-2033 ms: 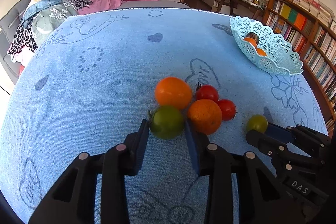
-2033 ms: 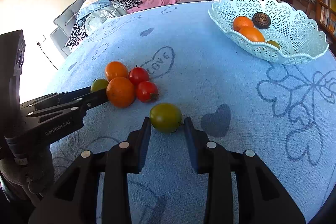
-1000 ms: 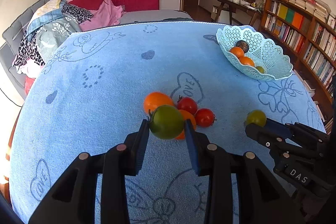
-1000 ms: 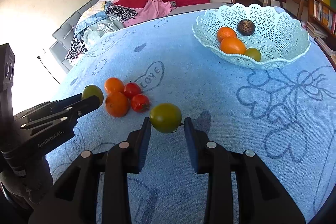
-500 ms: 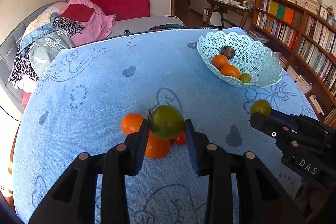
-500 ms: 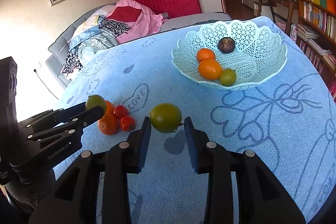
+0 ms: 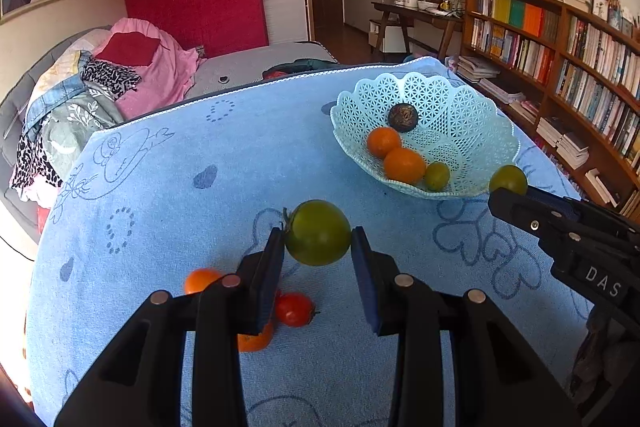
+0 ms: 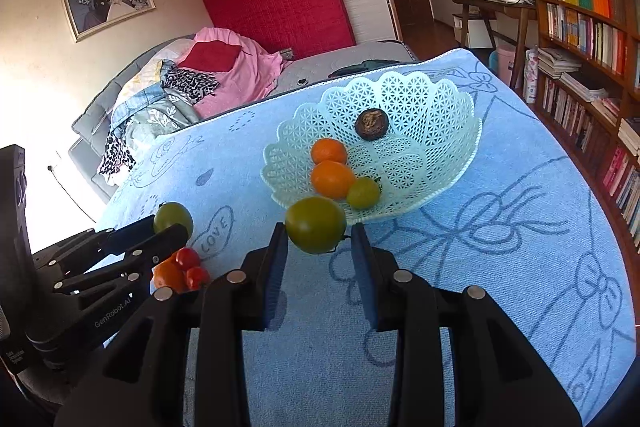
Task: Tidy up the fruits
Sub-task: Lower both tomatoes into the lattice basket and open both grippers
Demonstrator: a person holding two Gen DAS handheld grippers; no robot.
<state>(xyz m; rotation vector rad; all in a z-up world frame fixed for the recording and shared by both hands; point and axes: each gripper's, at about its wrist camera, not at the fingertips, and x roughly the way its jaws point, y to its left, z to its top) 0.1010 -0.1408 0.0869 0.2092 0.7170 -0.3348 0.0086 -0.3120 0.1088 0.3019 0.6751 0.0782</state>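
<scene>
With both grippers carrying a green tomato above the blue towel (image 7: 160, 155), the risk I'd watch is at the basket (image 8: 436, 99). The left gripper (image 7: 318, 259) has its jaws clamped on one green tomato (image 7: 317, 232), held well short of the basket; the right gripper (image 8: 320, 255) grips another green tomato (image 8: 315, 219) just in front of the basket's near rim. If either lets go from too high, the round fruit could bounce off the oranges (image 8: 332, 179) already inside, or tip the light lacy basket. The two arms could also bump, converging on one bowl. On the towel, the red tomatoes (image 7: 294, 309) and oranges left behind are partly hidden under the left fingers (image 7: 262, 283), so I can't count them surely. What the dark round fruit (image 8: 371, 123) is, I can't say.
</scene>
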